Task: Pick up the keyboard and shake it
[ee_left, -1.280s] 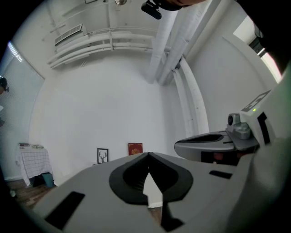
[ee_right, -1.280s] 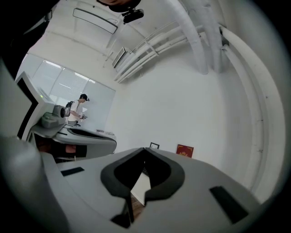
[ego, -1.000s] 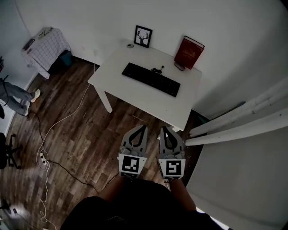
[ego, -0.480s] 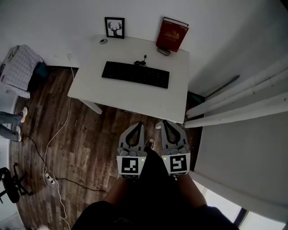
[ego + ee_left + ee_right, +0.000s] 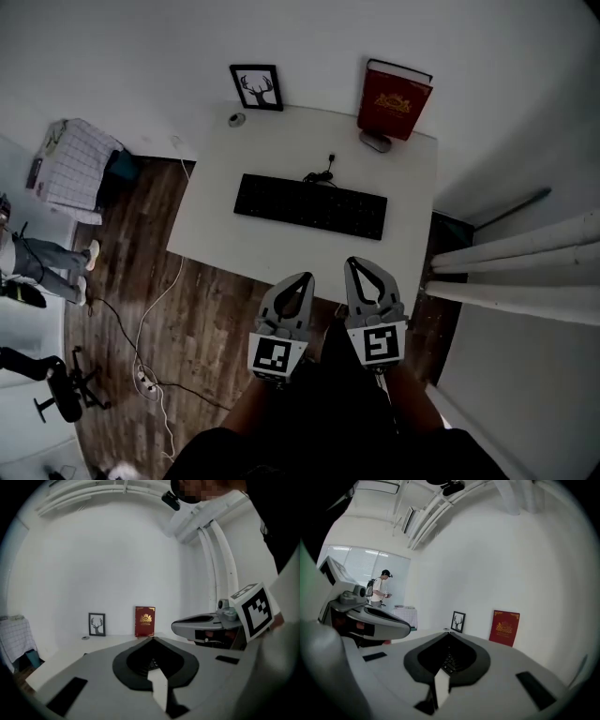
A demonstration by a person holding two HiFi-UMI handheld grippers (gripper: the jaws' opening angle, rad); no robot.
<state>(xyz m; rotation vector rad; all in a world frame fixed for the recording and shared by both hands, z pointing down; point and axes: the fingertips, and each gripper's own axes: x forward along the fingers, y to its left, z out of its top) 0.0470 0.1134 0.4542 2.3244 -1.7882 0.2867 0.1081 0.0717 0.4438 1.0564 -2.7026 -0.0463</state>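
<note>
Everything I see is dim and grey, softly lit, shadows faint. The window (image 5: 361,564) glows brightest. Both gripper views bulge, black at the corners; my right gripper (image 5: 449,631) blurs up close.

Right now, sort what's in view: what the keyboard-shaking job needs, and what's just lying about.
Job: keyboard on the table; left gripper and right gripper, both shut, empty.
Lying about: deer picture, red book, small round object.

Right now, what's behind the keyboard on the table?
Behind the keyboard lie its coiled cable, a red book and a framed deer picture against the wall, plus a small round object. The book hides anything behind it.
</note>
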